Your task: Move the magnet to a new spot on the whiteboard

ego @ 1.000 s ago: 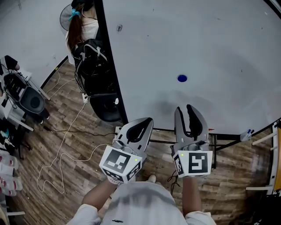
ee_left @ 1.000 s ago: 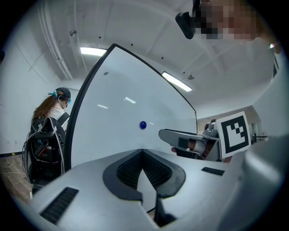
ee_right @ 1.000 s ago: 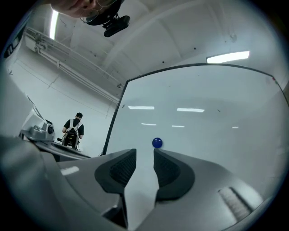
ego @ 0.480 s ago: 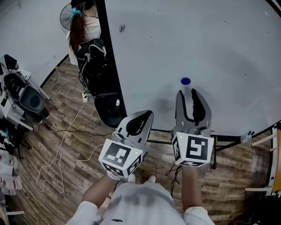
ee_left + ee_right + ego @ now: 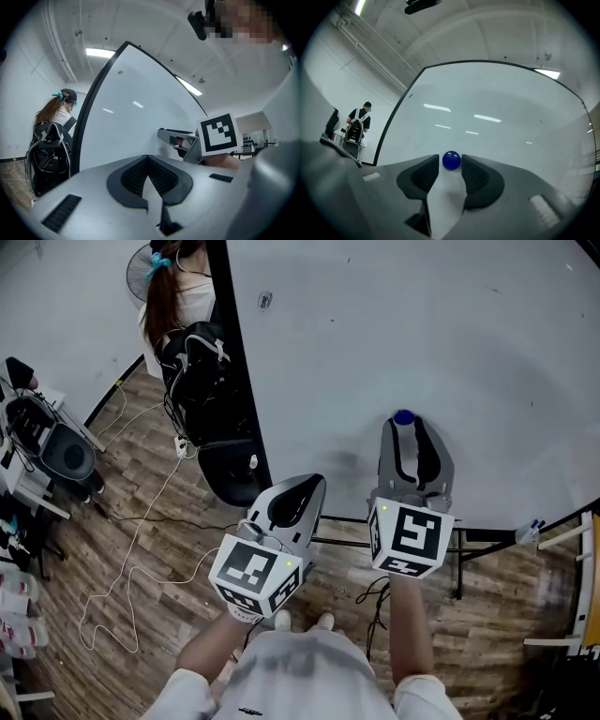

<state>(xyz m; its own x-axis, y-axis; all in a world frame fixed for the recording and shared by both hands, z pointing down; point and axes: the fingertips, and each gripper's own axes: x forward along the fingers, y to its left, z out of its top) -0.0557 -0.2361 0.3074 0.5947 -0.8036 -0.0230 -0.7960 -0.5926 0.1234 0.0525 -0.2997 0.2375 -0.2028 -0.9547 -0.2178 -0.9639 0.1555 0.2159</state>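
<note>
A round blue magnet (image 5: 404,416) sticks to the big whiteboard (image 5: 422,324) in its lower part. My right gripper (image 5: 406,426) is open, and its two tips flank the magnet with a small gap on each side. In the right gripper view the magnet (image 5: 451,160) sits right between the dark pads (image 5: 423,174) of that gripper (image 5: 450,158). My left gripper (image 5: 316,484) hangs lower and to the left, off the board's bottom edge, shut with nothing in it. The left gripper view shows its jaws (image 5: 148,157) meeting at the tip, with the right gripper (image 5: 176,138) beyond.
The whiteboard's black frame (image 5: 239,399) runs down its left side. A person with a backpack (image 5: 178,306) stands behind it at the upper left. Equipment (image 5: 52,446) and a loose cable (image 5: 141,559) lie on the wooden floor at left. A marker ledge (image 5: 530,524) is at lower right.
My right gripper has moved forward up the board until its tips reached either side of the blue magnet. The left gripper has hardly moved.
</note>
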